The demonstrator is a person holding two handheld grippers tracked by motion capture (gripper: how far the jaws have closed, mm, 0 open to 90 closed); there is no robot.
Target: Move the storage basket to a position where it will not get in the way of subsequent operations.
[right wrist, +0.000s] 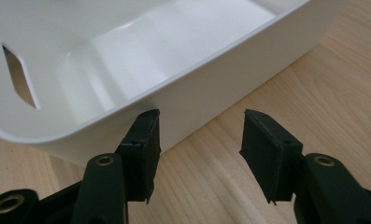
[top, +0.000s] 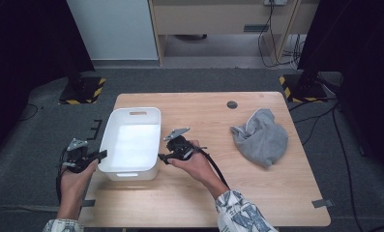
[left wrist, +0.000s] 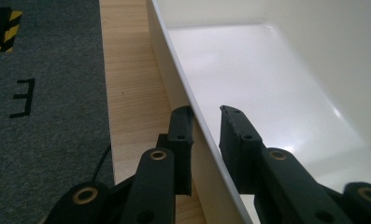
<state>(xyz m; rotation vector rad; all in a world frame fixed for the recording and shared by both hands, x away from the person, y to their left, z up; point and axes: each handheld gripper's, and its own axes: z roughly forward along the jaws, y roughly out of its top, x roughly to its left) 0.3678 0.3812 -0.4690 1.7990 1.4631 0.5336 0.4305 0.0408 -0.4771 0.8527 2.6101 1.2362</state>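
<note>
Left tool (left wrist: 206, 114) first: its two jaws straddle the left wall of the bin (left wrist: 267, 79), one outside on the wood side, one inside over the white floor. The outer jaw looks tight to the wall, the inner one shows a sliver of gap, so call it clamped on the wall, loosely. In the high view that left tool (top: 101, 154) sits at lower left of the frame, right at the bin's rim, with the hand (top: 76, 181) coming up from the bottom edge.

Now the right tool (right wrist: 199, 123): jaws spread apart, nothing between them but bare wood. Its left jaw is just at the bin's outer wall (right wrist: 211, 79), the other stands clear over the tabletop (right wrist: 323, 93). Released, then. From above, the right tool (top: 163, 157) is at lower centre, just beside the bin's right wall.

The bin (top: 131, 145) itself sits on the left half of the tabletop (top: 204, 116), handle slots at its near and far ends. Well apart, at right of the frame, lies a crumpled grey cloth (top: 262, 137). Beyond the wood, grey carpet (top: 30, 145).
</note>
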